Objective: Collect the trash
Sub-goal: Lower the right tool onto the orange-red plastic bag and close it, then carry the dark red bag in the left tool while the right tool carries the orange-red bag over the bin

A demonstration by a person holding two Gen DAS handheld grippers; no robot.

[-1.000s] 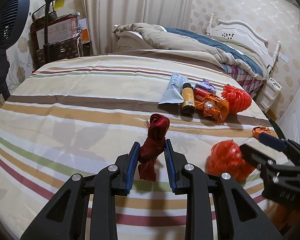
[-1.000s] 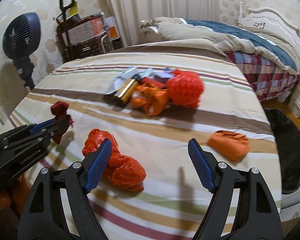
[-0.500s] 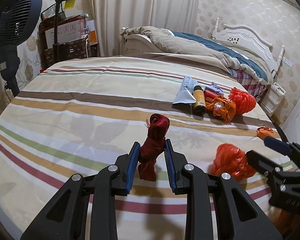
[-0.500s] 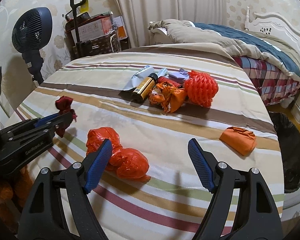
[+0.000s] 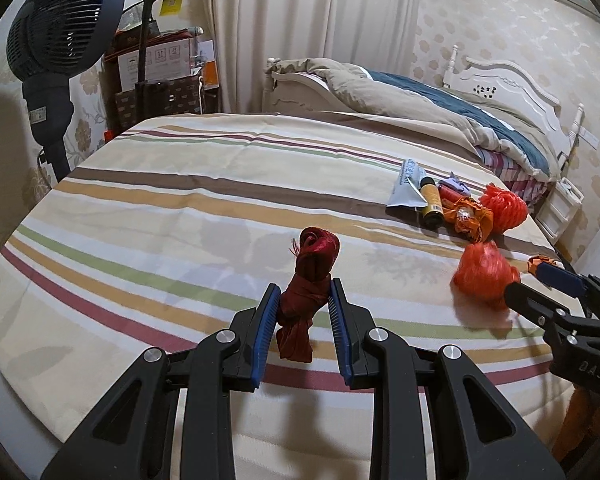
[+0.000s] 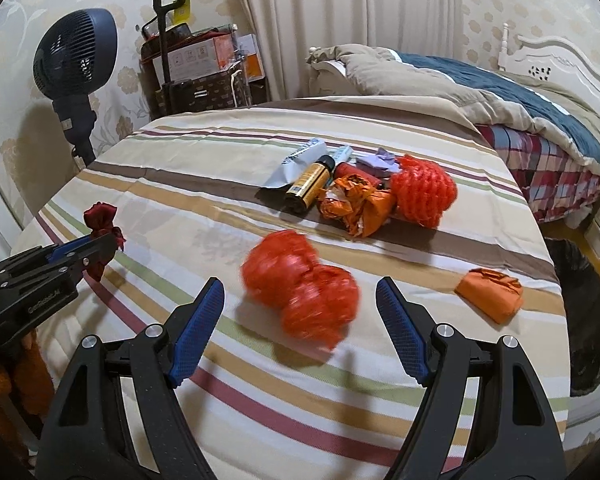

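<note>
My left gripper (image 5: pixel 302 300) is shut on a dark red knotted cloth bundle (image 5: pixel 306 280) and holds it above the striped bed cover (image 5: pixel 180 208); the bundle also shows in the right wrist view (image 6: pixel 100 220). My right gripper (image 6: pixel 300 312) is open and empty, with a crumpled orange-red plastic bag (image 6: pixel 304 292) lying on the cover between and just beyond its fingers. The bag also shows in the left wrist view (image 5: pixel 486 272). An orange wrapper (image 6: pixel 490 292) lies to the right. A pile with an orange net ball (image 6: pixel 424 190), crumpled orange wrapper (image 6: pixel 356 206), brown bottle (image 6: pixel 310 188) and grey tube (image 6: pixel 296 164) lies farther back.
A black trash bag (image 6: pixel 588 304) sits on the floor at the bed's right edge. A dark fan (image 5: pixel 64 40) and a cart with boxes (image 5: pixel 156 72) stand at the back left. A second bed with a beige and blue quilt (image 6: pixel 480 84) is at the back right.
Both grippers have pulled back and risen, so more of the bed shows. The right gripper has shifted left, centring on the orange-red bag. The left gripper still holds the red bundle.
</note>
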